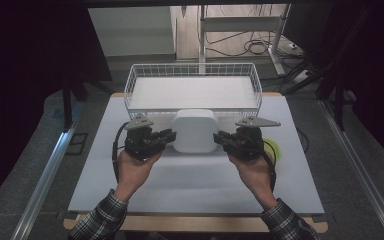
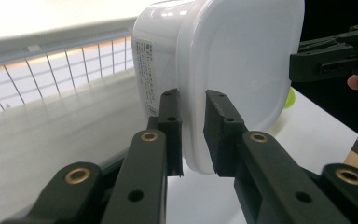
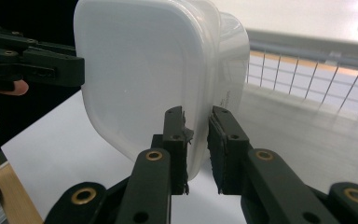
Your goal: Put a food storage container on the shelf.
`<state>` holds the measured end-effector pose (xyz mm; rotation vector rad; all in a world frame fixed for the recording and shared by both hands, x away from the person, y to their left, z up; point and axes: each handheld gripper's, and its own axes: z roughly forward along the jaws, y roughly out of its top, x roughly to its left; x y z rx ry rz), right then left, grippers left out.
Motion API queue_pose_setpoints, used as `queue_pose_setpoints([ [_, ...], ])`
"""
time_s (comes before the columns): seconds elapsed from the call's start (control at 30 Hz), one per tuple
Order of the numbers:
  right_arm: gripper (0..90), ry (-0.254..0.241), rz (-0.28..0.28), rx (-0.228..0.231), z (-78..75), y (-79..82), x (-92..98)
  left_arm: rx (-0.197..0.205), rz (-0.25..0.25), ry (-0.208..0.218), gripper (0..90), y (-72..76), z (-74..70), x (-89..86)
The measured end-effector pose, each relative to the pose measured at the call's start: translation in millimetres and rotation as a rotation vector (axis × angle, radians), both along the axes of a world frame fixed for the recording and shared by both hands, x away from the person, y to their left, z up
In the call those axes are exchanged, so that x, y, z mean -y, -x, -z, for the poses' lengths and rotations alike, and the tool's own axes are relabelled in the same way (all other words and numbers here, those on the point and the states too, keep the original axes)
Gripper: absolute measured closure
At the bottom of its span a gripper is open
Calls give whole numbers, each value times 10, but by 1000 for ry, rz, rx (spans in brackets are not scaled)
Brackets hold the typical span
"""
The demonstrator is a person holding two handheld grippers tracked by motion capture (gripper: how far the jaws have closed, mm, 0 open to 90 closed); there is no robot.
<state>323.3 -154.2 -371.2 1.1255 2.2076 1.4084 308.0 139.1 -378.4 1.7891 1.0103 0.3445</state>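
While both hands held it up, the white lidded container (image 1: 195, 130) hung just in front of the wire basket (image 1: 141, 75).
The left hand-held gripper (image 1: 171, 136) was clamped on the container's left rim, the right hand-held gripper (image 1: 219, 136) clamped on its right rim, above the white table (image 1: 190, 175); a yellow-green thing (image 1: 275, 148) lay by the right hand.

White wire basket (image 1: 192, 72) stood at table's far edge, white mat (image 1: 190, 185) lay on wooden table (image 1: 195, 223), yellow-green object (image 1: 272, 148) partly hidden, cables (image 1: 252, 47) lay on floor behind.
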Motion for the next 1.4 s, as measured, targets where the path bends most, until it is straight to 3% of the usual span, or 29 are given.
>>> queue_pose_setpoints([
  [0.83,778,-15,-6,87,-665,-290,-196,66,-37,36,775,-267,-617,-181],
  [1.4,771,-25,31,71,-799,-660,-237,54,-72,22,771,-635,-771,-142],
])
